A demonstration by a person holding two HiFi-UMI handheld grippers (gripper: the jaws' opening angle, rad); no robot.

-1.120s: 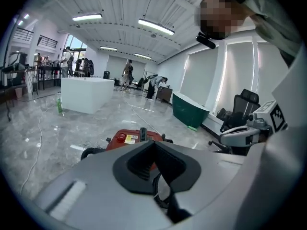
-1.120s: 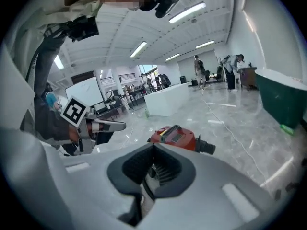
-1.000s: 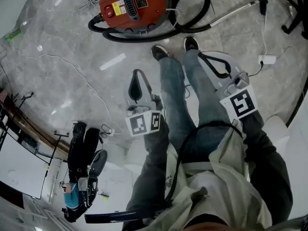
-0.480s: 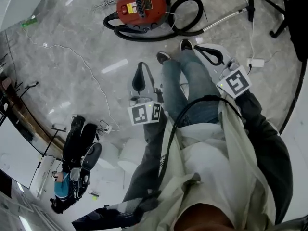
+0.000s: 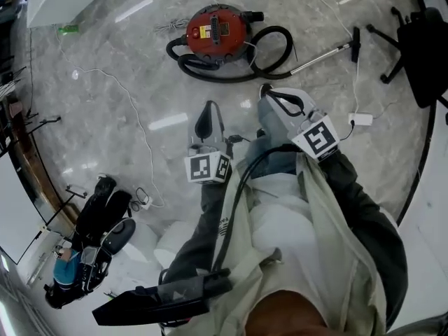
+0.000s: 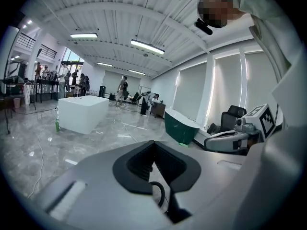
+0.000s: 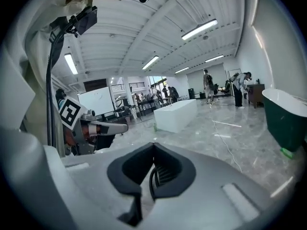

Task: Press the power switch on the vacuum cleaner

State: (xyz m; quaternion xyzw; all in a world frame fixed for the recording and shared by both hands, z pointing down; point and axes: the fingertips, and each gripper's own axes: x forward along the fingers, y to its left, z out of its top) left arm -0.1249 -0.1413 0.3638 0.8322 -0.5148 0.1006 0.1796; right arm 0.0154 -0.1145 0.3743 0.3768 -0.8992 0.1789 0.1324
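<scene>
The red round vacuum cleaner (image 5: 215,28) lies on the grey marble floor at the top of the head view, its black hose (image 5: 241,60) coiled round it and its metal wand (image 5: 322,53) stretching right. My left gripper (image 5: 206,112) is held in front of the person's body, shut and empty, well short of the vacuum. To its right my right gripper (image 5: 271,94) is also shut and empty. Both gripper views look level across the hall, with no vacuum in them. The left gripper (image 6: 154,143) view shows the right gripper's body (image 6: 235,138); the right gripper (image 7: 153,145) view shows the left one (image 7: 93,127).
A black office chair (image 5: 420,47) stands at the upper right and a white power strip (image 5: 362,119) lies below it. A thin white cable (image 5: 122,103) crosses the floor at left. Black gear (image 5: 105,219) sits lower left. A white block (image 6: 82,113) and green tub (image 6: 184,126) stand farther off.
The head camera has risen, so the vacuum looks smaller and farther away. Both grippers have lifted with the arms and the person's shoes have gone out of sight.
</scene>
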